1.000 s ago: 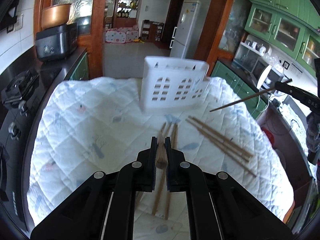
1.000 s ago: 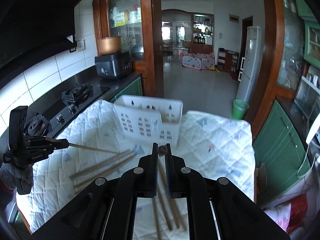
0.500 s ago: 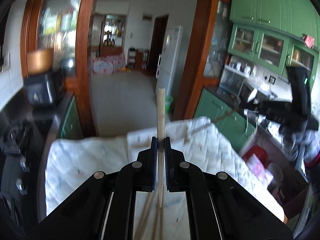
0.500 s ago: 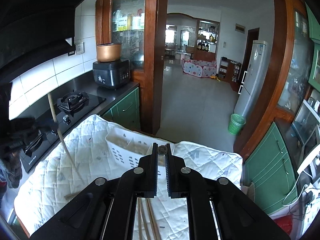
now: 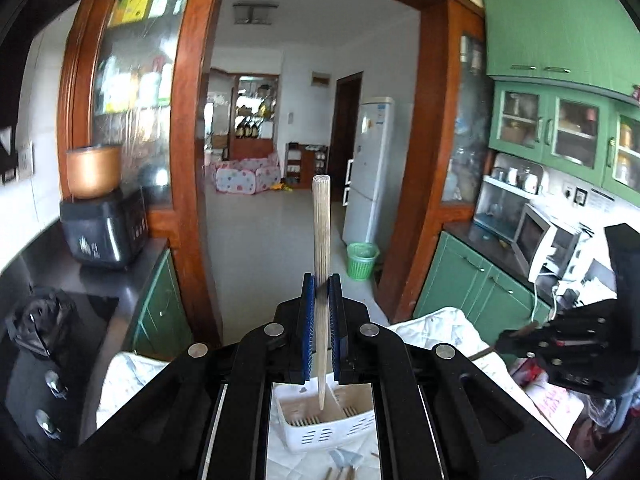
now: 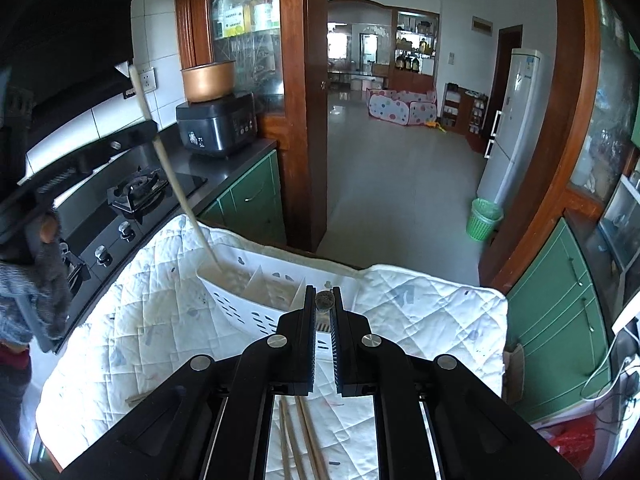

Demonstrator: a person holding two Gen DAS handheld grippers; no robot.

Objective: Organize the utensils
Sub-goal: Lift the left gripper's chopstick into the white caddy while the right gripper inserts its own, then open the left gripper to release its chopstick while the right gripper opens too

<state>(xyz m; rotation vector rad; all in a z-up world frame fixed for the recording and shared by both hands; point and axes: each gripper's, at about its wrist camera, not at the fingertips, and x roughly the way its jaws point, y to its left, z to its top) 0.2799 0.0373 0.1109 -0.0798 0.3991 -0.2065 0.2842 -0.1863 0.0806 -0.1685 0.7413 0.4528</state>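
Note:
My left gripper [image 5: 321, 280] is shut on a wooden chopstick [image 5: 321, 232], held upright with its lower tip inside the white slotted basket [image 5: 320, 436]. From the right wrist view this chopstick [image 6: 168, 160] slants down into the left compartment of the basket [image 6: 240, 304]. My right gripper [image 6: 322, 300] is shut on another chopstick [image 6: 325, 300], seen end-on just in front of the basket. It also shows at the right of the left wrist view [image 5: 520, 340]. Loose chopsticks [image 6: 296, 440] lie on the white quilted cloth [image 6: 420, 312].
A gas hob [image 6: 132, 192] and a rice cooker [image 6: 218, 124] stand on the black counter to the left of the cloth. Green cabinets [image 6: 560, 320] and a microwave [image 5: 544, 244] are on the right. An open doorway lies beyond the table's far edge.
My left gripper has lifted a chopstick off the cloth, tipped it upright and carried its tip into the basket. My right gripper has moved closer to the basket with its chopstick.

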